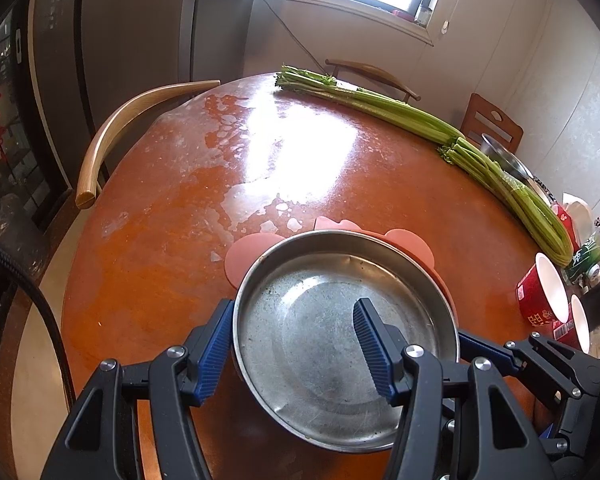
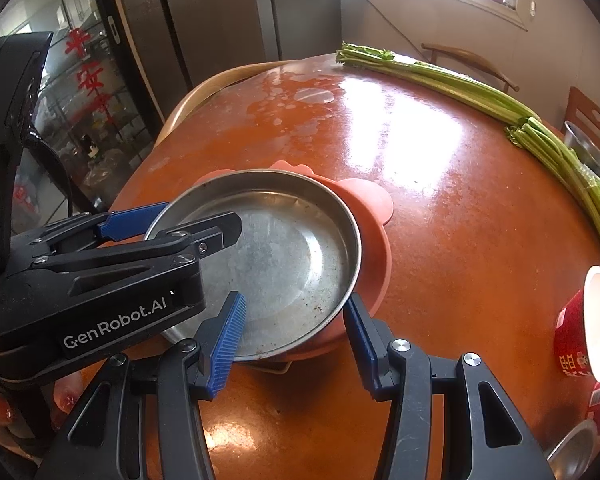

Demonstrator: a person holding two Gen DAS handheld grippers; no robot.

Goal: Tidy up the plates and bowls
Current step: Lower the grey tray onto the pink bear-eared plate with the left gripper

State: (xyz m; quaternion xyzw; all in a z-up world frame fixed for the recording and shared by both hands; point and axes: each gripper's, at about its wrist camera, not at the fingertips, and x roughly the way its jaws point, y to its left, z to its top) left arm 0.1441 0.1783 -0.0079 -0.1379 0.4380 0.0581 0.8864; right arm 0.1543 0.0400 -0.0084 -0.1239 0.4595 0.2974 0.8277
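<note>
Sunlit from a window at the upper right of the frame, a glossy orange-brown round worktop (image 1: 172, 208) is seen, wet in patches towards its far edge.

Nearest, at lower centre of the left wrist view, the steel pan (image 1: 340, 320) is straddled at its left rim by the left gripper (image 1: 292, 344): one blue finger is set outside the wall, the other inside the basin, and the rim appears gripped between them. Lower centre in the right wrist view, the right gripper (image 2: 296, 340) is held with its fingers spread apart, the pan's near rim lying between them but not pinched.

The pan is judged light, stiff and slippery, thin-walled and unlikely to break; the rim is the natural place for a hold, and a one-sided pinch may let it tilt. Nothing is held in it beyond specks of residue. It is seated on or in a pink plate (image 2: 374, 248), whose lobed edge shows beyond it.

Further right, a red bowl (image 2: 584, 332), white inside and tipped on its side, looks empty. Along the far right edge, celery stalks (image 1: 400, 110) are laid, with a metal bowl (image 1: 504, 156) beyond them, its contents not discernible.
</note>
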